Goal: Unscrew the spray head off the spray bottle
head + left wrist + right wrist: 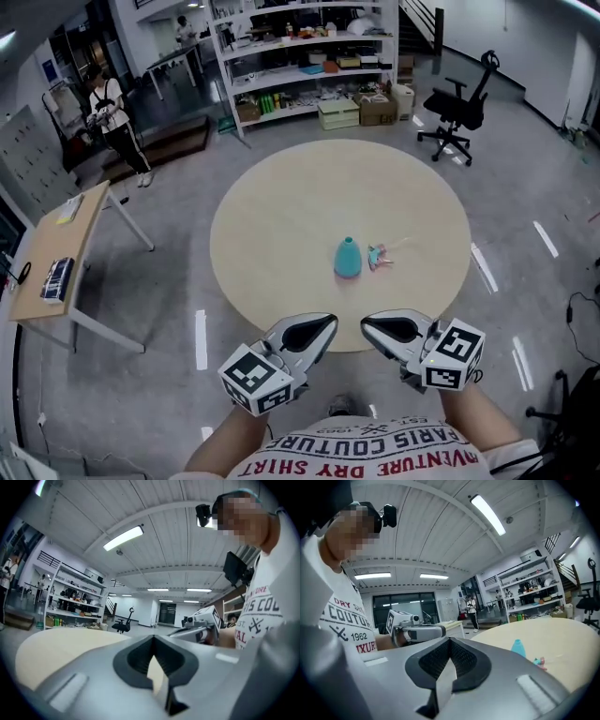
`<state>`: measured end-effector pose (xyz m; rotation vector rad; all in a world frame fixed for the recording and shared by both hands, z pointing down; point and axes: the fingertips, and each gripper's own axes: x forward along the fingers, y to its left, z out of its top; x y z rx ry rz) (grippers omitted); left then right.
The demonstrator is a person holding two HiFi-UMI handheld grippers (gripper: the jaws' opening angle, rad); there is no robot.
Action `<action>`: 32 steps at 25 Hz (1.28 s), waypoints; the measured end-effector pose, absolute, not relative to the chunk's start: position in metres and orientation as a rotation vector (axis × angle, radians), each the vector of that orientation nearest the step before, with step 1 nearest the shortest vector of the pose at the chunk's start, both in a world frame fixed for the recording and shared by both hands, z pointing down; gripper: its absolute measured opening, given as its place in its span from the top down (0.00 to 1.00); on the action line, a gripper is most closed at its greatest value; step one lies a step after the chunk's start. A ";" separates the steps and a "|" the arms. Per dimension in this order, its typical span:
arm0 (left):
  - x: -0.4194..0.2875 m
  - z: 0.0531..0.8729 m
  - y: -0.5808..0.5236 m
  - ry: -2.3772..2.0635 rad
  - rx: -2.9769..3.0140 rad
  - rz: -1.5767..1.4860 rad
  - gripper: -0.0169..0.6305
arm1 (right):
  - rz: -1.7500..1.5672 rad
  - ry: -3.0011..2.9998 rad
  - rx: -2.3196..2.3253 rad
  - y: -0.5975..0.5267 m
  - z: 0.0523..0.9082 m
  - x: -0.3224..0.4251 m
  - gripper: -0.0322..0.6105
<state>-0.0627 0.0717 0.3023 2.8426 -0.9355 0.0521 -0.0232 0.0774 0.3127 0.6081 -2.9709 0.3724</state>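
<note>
- Looks like the unscrewing is done: the spray bottle (348,258) stands upright near the middle of the round worktop (281,216), and the spray head (379,257) lies just beside it at its 3 o'clock.
- Left gripper (328,326) and right gripper (367,325) hang over the 6 o'clock edge, well apart from both parts. Each has its jaws pressed together on nothing.
- Nothing obvious is left to do. If the head needed moving, a gripper would have to spread and reach in toward 12 o'clock.
- The bottle is teal, smooth and bell-shaped, tapering to a narrow neck; probably light plastic that tips easily.
- The head is small, pink and teal. A thin pale line trails toward 2 o'clock, likely its dip tube.
- The worktop is pale, matte and flat. The gripper pads are dark and ribbed.
</note>
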 end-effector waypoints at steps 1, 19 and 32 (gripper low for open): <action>-0.059 0.304 0.093 -0.936 2.842 0.061 0.97 | 0.373 -2.976 0.619 0.095 0.312 -0.019 0.95; 0.029 0.285 0.475 -0.961 2.798 0.169 0.97 | 0.410 -2.956 0.720 0.470 0.292 0.078 0.95; 0.031 0.281 0.513 -0.948 2.830 0.221 0.97 | 0.362 -2.975 0.676 0.511 0.286 0.068 0.95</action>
